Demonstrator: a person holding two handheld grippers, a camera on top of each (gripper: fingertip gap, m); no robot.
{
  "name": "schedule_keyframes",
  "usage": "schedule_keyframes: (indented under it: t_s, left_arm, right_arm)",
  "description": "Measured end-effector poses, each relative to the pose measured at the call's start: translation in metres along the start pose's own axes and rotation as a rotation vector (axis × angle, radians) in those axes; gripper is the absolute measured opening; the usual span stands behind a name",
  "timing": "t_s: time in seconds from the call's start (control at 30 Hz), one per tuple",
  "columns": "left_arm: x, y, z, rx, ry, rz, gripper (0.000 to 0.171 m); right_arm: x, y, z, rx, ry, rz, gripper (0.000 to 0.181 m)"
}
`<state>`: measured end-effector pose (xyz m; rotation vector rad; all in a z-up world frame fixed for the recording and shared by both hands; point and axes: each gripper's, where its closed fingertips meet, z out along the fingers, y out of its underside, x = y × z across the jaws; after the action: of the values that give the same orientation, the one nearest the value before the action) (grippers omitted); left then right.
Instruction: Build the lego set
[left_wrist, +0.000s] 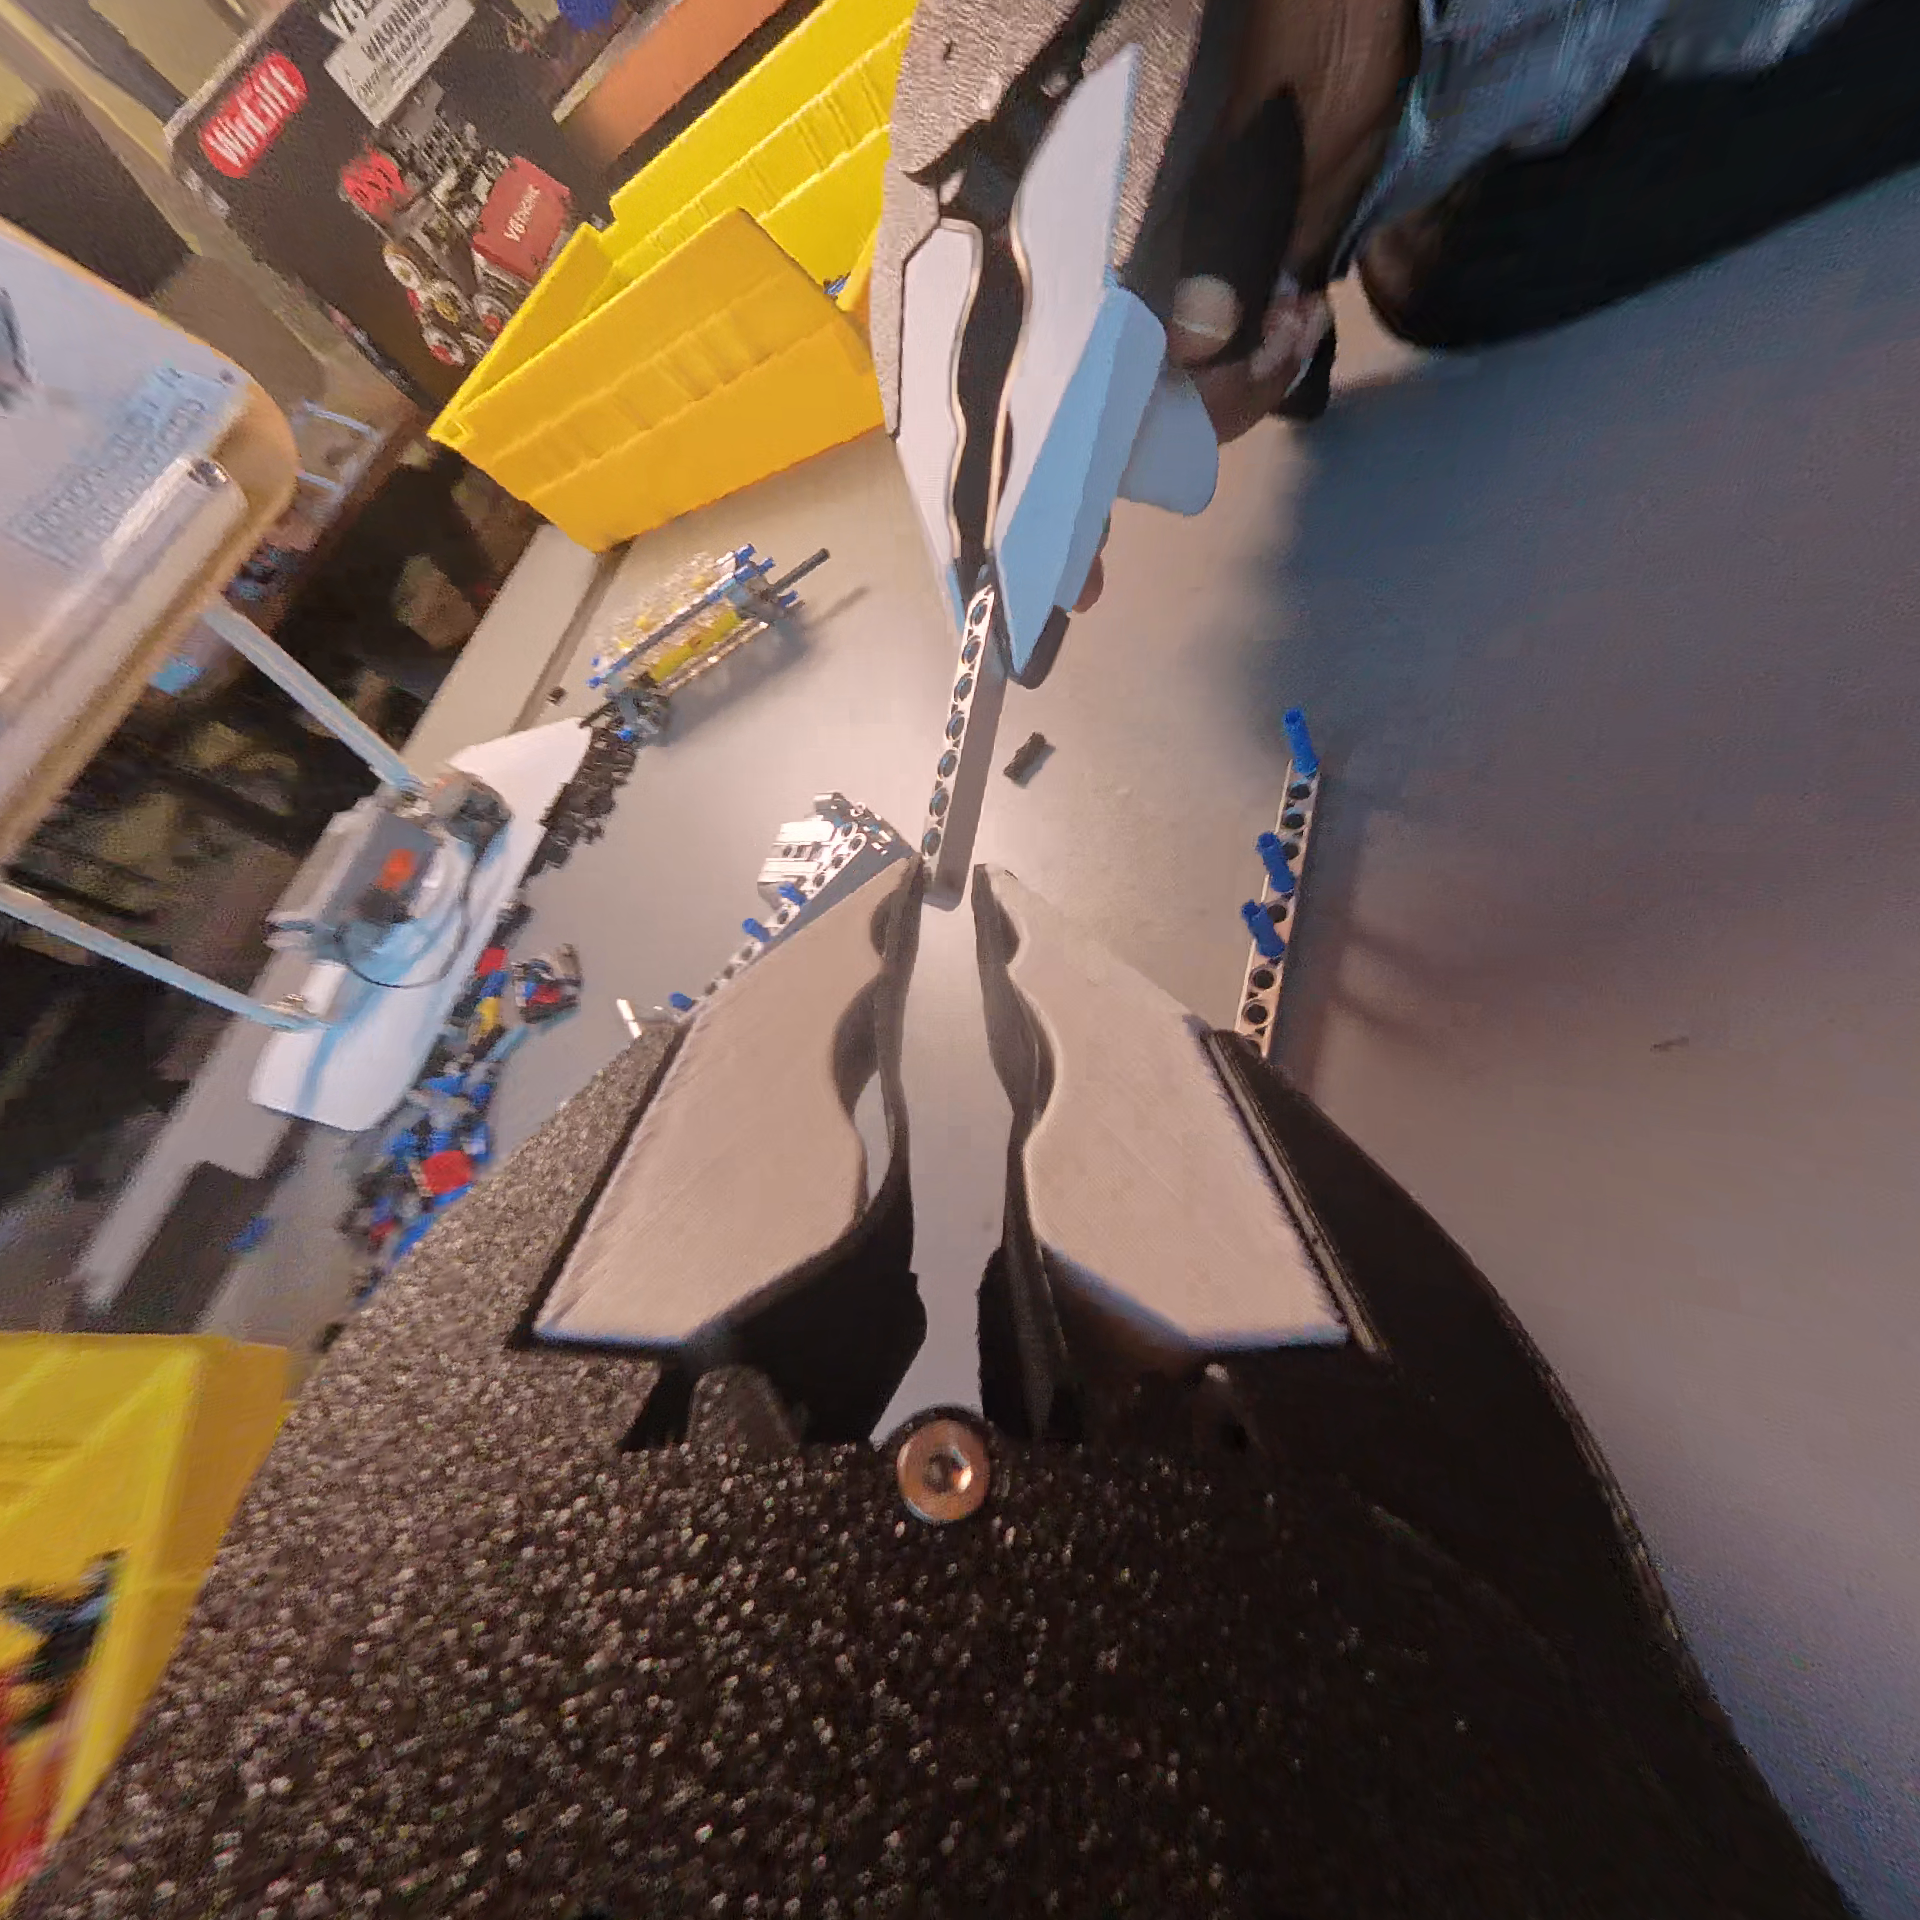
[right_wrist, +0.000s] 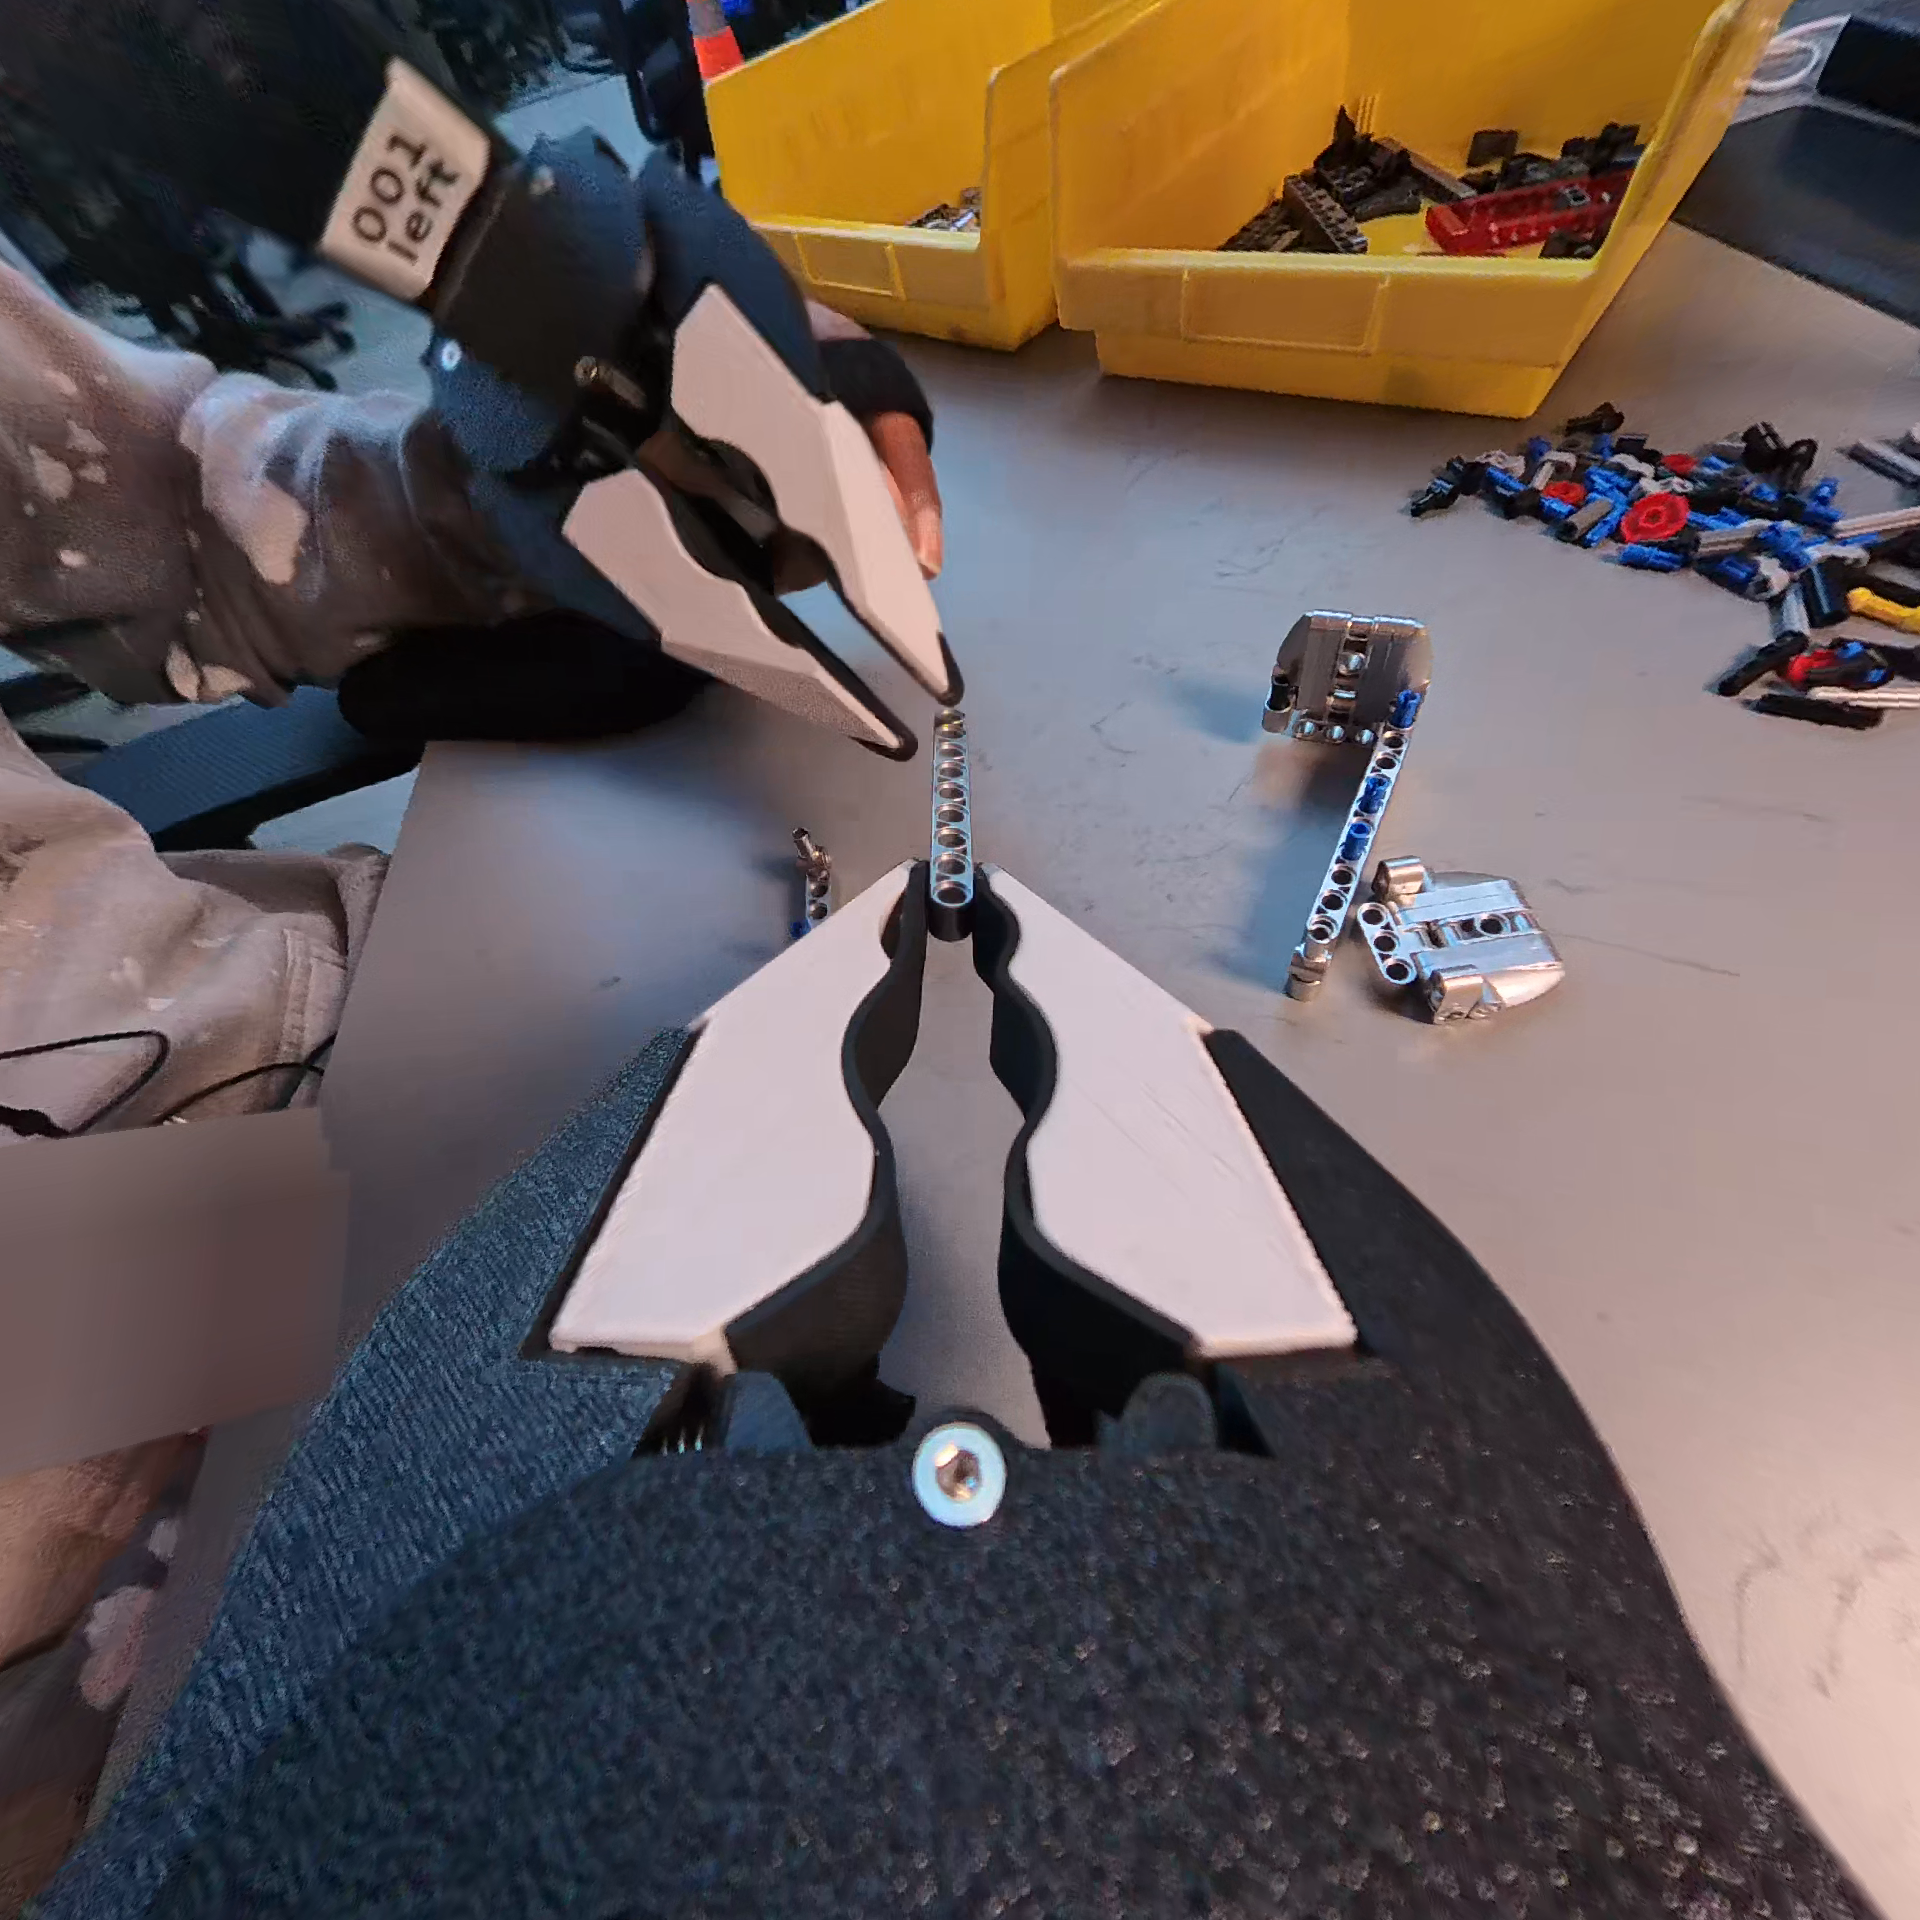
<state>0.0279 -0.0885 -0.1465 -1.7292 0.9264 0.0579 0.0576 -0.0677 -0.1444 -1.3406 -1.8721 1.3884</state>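
Note:
A long grey beam with a row of holes (right_wrist: 951, 805) is held level above the grey table (right_wrist: 1143, 499). My right gripper (right_wrist: 954, 896) is shut on its near end. My left gripper (right_wrist: 925, 719) comes in from the upper left, its tips a little apart at the beam's far end. In the left wrist view the beam (left_wrist: 961, 748) runs from the right gripper (left_wrist: 989, 636) down to my left gripper (left_wrist: 948, 878), its end lying between the left tips with a thin gap showing. A person's finger rests along each gripper.
Two yellow bins (right_wrist: 1320, 312) with dark and red parts stand at the back. A grey panel assembly with a pinned beam (right_wrist: 1351, 800), a silver panel piece (right_wrist: 1465, 935) and a pile of small parts (right_wrist: 1714, 520) lie right. A beam with blue pins (left_wrist: 1283, 883) and a black pin (left_wrist: 1027, 756) lie nearby. Spacing between my two grippers at the tips: around 5 cm.

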Motion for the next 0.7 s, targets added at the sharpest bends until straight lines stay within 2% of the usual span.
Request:
schedule_keyframes:
  t_s: [0.13, 0.2, 0.3, 0.47, 0.7]
  left_arm:
    - [-0.001, -0.011, -0.012, 0.118, 0.181, -0.342, 0.027]
    - [0.003, -0.014, -0.016, 0.145, 0.262, -0.441, 0.033]
    - [0.013, -0.020, -0.015, 0.165, 0.325, -0.459, 0.028]
    - [0.030, -0.023, -0.010, 0.149, 0.384, -0.418, 0.005]
    - [0.036, -0.017, -0.008, 0.106, 0.417, -0.419, 0.004]
  right_arm:
    - [-0.009, 0.001, -0.002, -0.012, -0.002, -0.167, 0.006]
    - [-0.017, -0.003, -0.003, 0.017, -0.018, -0.229, 0.006]
    - [-0.025, -0.005, -0.001, 0.028, -0.034, -0.282, 0.006]
    - [-0.033, -0.002, 0.003, 0.018, -0.054, -0.321, 0.006]
    - [-0.036, -0.001, 0.003, 0.015, -0.065, -0.327, 0.006]
